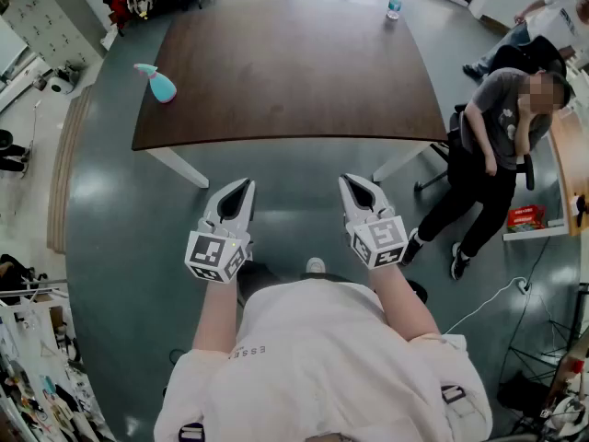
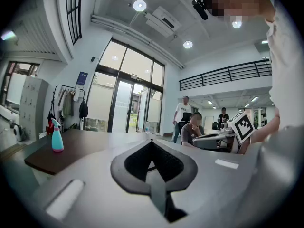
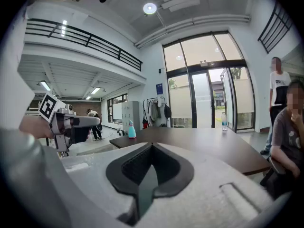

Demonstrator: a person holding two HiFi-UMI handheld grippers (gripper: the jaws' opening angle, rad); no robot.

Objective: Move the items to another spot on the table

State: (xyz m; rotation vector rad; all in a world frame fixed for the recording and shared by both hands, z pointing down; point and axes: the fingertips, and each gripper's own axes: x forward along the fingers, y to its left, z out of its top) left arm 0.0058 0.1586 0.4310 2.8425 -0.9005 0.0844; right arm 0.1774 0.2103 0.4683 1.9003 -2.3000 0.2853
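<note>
Holding the left gripper [image 1: 245,188] and right gripper [image 1: 350,184] closed and empty short of the desk [image 1: 294,72], we find the sprayer [image 1: 158,83] ahead-left, nearest the left.

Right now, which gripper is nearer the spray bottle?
Left. The left gripper hangs short of the table, down-right of the spray bottle; the right gripper is farther right.
</note>
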